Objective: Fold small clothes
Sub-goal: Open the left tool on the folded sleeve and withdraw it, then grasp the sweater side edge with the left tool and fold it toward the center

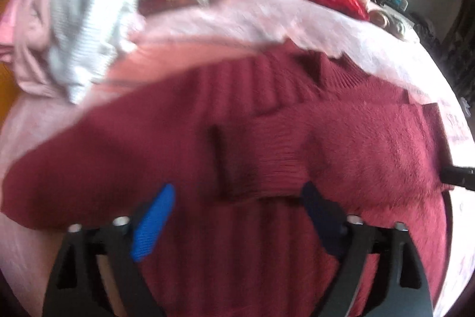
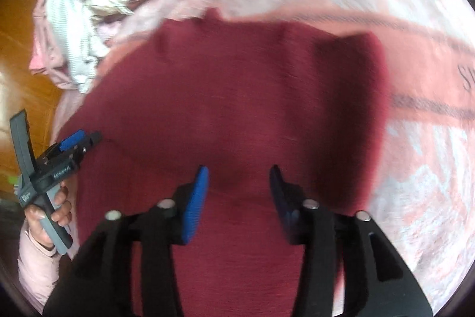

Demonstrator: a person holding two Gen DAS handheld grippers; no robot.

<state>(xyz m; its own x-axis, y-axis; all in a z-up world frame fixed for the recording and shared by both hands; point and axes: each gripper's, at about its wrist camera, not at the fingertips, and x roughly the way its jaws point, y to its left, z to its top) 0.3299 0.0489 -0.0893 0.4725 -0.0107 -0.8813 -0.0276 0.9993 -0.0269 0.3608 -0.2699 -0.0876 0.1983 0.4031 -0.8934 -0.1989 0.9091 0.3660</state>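
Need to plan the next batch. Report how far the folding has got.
Done: the maroon sweater lies on the pink blanket, sleeve folded across. In hand: nothing; left gripper and right gripper are open above it. Left: the heap of unfolded clothes.

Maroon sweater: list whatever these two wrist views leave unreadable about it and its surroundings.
- Maroon sweater, lower hem: cut off in both wrist views by the bottom edge and the black tool frames.
- Its folded layers: motion blur in both views smears the edges, so the fold count is unclear.
- Dark lettering on the pink blanket: right wrist view, cut by the lens edge.
- Clothes pile: left wrist view, blurred; single garments are hard to tell.
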